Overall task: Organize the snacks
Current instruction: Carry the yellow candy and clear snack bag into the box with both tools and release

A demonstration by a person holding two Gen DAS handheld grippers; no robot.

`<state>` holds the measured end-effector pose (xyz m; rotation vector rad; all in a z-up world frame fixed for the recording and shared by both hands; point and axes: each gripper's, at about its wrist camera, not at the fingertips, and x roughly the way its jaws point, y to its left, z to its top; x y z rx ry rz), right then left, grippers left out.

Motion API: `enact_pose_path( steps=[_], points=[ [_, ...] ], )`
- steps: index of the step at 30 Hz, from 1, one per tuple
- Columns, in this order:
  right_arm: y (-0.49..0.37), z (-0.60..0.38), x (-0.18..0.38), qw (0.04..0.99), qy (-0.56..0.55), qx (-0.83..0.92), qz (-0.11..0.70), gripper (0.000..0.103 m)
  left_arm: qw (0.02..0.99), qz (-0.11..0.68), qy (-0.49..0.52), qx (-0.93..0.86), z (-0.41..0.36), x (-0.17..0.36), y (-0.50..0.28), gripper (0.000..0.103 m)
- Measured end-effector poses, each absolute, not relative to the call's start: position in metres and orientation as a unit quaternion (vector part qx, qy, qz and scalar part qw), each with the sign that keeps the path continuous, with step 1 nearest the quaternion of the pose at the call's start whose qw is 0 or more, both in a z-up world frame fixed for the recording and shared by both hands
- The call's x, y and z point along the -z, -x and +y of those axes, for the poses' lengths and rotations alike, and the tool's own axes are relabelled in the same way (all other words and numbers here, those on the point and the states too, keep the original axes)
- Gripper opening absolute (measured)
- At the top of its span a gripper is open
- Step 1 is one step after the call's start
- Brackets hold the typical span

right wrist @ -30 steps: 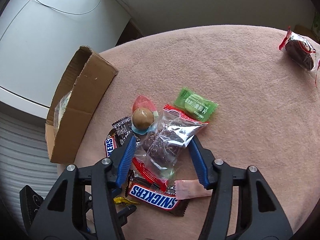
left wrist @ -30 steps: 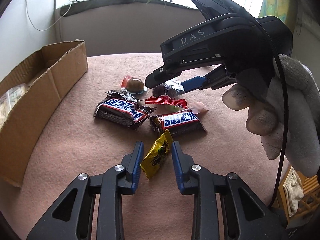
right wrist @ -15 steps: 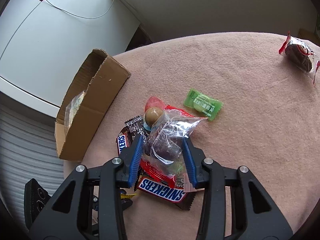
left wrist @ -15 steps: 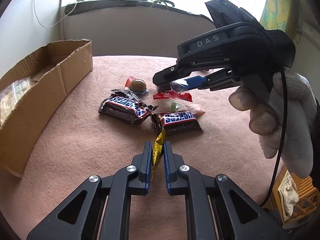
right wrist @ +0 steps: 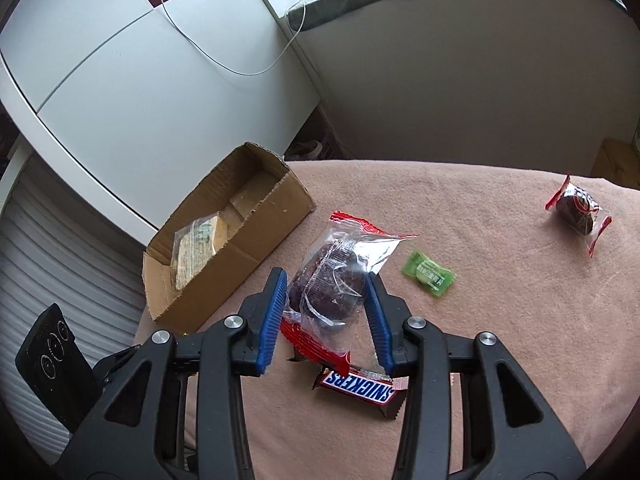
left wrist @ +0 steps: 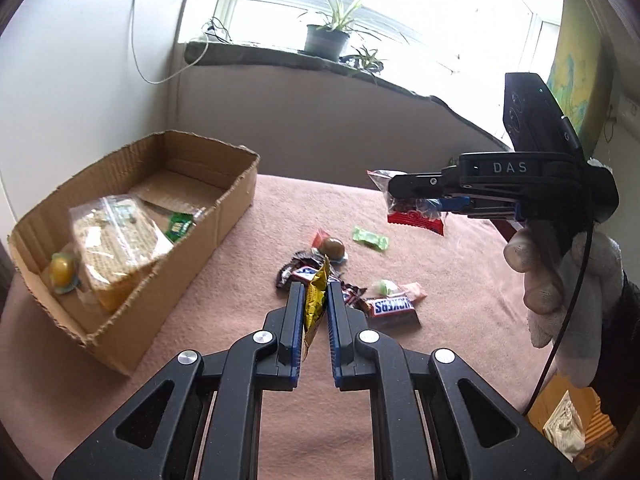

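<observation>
My left gripper (left wrist: pixel 315 294) is shut on a yellow foil candy (left wrist: pixel 315 300) and holds it above the pink cloth. My right gripper (right wrist: pixel 326 280) is shut on a clear, red-edged packet with a dark cake (right wrist: pixel 332 280), lifted off the table; it also shows in the left wrist view (left wrist: pixel 416 208). A cardboard box (left wrist: pixel 236 208) lies at the left and holds a cracker pack (left wrist: pixel 116 240), a green candy and a round candy (left wrist: pixel 60 272). On the cloth lie Snickers bars (left wrist: pixel 390 306), a round brown candy (left wrist: pixel 333 246) and a green candy (left wrist: pixel 370 238).
A second dark cake packet (right wrist: pixel 578 212) lies far right on the cloth. A wall and windowsill with plants (left wrist: pixel 328 40) stand behind the table. A white cabinet (right wrist: pixel 140 80) is beyond the box. The table edge drops off at the right (left wrist: pixel 532 396).
Both grippers have risen from the table with their snacks. The right gripper closed on the cake packet and lifted it; the left lifted the yellow candy and now looks toward the box.
</observation>
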<state>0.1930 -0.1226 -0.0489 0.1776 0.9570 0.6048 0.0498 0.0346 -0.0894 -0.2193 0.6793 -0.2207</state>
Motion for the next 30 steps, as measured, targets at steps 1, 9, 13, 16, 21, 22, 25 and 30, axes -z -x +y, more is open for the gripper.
enact_pose_path(
  steps=[1, 9, 13, 16, 21, 22, 25, 30],
  points=[
    [-0.194, -0.12, 0.044, 0.842, -0.084, -0.29, 0.447, 0.041, 0.933, 0.326, 0.11, 0.102, 0.04, 0.086, -0.051, 0.01],
    [-0.2, -0.083, 0.023, 0.845, -0.074, -0.317, 0.425, 0.041, 0.944, 0.296, 0.139, 0.053, 0.09, 0.068, -0.044, 0.01],
    [-0.203, -0.061, 0.016, 0.846, -0.061, -0.329, 0.416, 0.041, 0.946, 0.286, 0.152, 0.03, 0.111, 0.067, -0.044, 0.01],
    [-0.206, -0.043, 0.013, 0.846, -0.053, -0.335, 0.411, 0.041, 0.947, 0.281, 0.157, 0.018, 0.125, 0.066, -0.044, 0.01],
    [-0.212, -0.015, 0.011, 0.849, -0.039, -0.338, 0.404, 0.041, 0.947, 0.276, 0.163, 0.004, 0.141, 0.066, -0.049, 0.01],
    [-0.213, -0.009, 0.011, 0.849, -0.035, -0.339, 0.403, 0.041, 0.947, 0.276, 0.163, 0.002, 0.144, 0.066, -0.05, 0.01],
    [-0.215, 0.007, 0.01, 0.85, -0.023, -0.341, 0.4, 0.041, 0.948, 0.274, 0.165, -0.004, 0.151, 0.065, -0.052, 0.01],
    [-0.223, 0.029, 0.013, 0.849, -0.009, -0.342, 0.403, 0.041, 0.947, 0.275, 0.166, -0.012, 0.159, 0.068, -0.056, 0.01]
  ],
)
